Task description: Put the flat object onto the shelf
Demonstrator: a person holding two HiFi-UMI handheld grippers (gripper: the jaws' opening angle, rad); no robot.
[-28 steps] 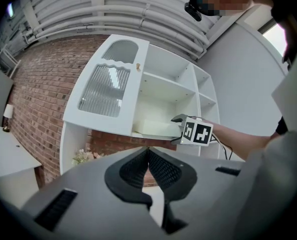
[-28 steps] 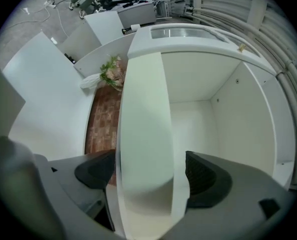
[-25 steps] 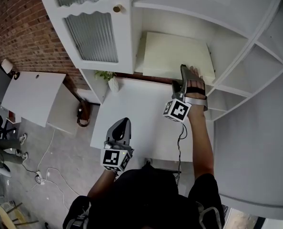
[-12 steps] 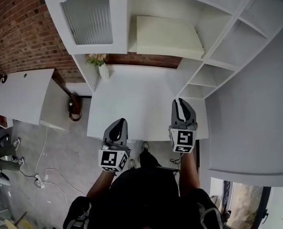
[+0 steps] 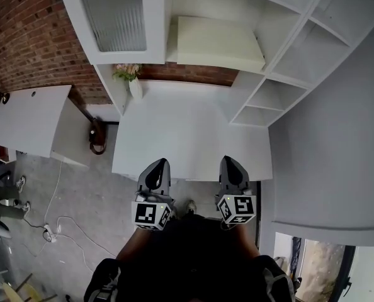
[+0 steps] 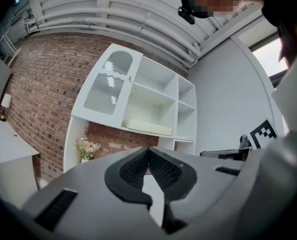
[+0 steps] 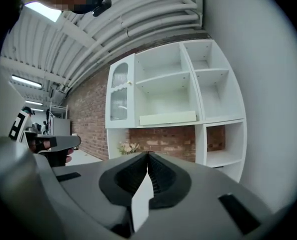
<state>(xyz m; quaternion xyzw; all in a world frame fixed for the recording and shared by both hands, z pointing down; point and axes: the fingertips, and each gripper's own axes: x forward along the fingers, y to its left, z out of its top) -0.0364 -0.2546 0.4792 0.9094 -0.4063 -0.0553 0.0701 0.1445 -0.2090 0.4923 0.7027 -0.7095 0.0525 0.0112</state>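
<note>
A flat cream-coloured object point(image 5: 216, 41) lies on a shelf of the white shelf unit point(image 5: 281, 80); it also shows in the left gripper view point(image 6: 147, 127) and the right gripper view point(image 7: 167, 118). My left gripper point(image 5: 159, 163) is shut and empty, held near the front edge of the white table point(image 5: 187, 137). My right gripper point(image 5: 229, 161) is shut and empty too, beside it at the same edge, far back from the shelf.
A small vase of flowers point(image 5: 131, 80) stands at the table's back left corner. A glass cabinet door point(image 5: 114, 17) closes the unit's left part. A second white table point(image 5: 29, 121) stands at the left, with cables point(image 5: 55, 228) on the floor.
My right gripper let go of the flat object on the shelf, drew back to the table's front edge and shut. The left gripper barely moved.
</note>
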